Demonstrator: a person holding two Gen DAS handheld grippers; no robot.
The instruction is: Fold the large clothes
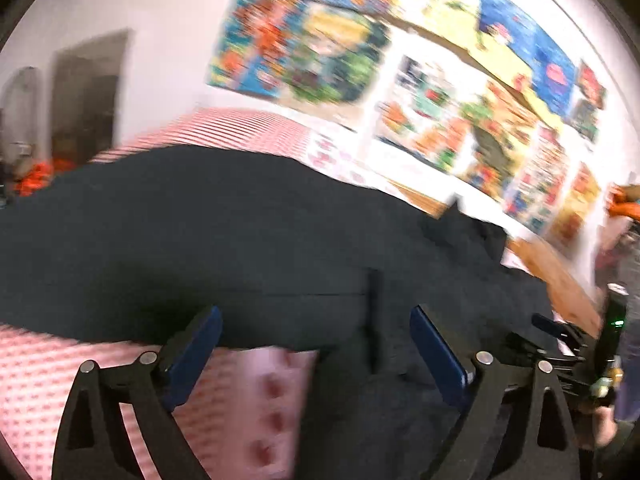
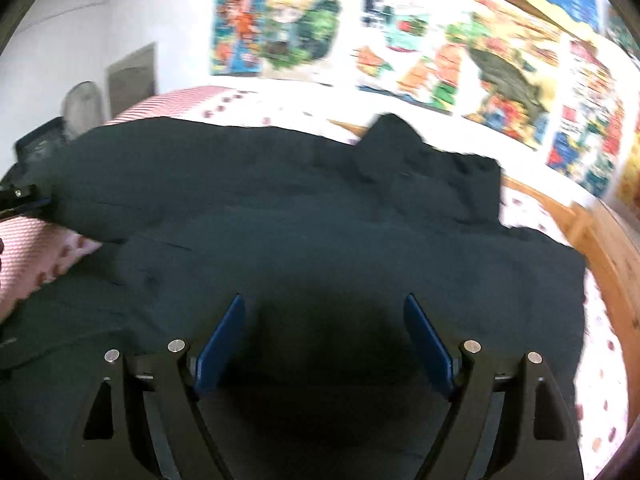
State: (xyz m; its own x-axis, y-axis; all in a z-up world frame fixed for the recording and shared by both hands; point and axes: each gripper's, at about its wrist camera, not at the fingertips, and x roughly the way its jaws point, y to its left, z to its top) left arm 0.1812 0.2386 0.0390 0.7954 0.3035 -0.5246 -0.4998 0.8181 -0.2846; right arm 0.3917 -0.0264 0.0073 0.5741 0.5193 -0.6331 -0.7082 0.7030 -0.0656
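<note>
A large dark garment (image 1: 240, 220) (image 2: 280, 208) lies spread across a bed with a pink patterned sheet (image 1: 40, 364) (image 2: 36, 248). My left gripper (image 1: 316, 312) hangs open over the garment's near edge, where the cloth meets the sheet, and nothing is between its blue pads. My right gripper (image 2: 324, 300) is open too, above the middle of the dark cloth, and holds nothing. A crumpled part of the garment (image 2: 400, 148) rises at the far side. Both views are blurred.
Colourful posters (image 1: 320, 40) (image 2: 460, 52) cover the wall behind the bed. A wooden bed frame (image 1: 560, 272) (image 2: 608, 248) runs along the right. A dark doorway (image 1: 88, 92) and a fan (image 2: 82, 108) stand at the far left.
</note>
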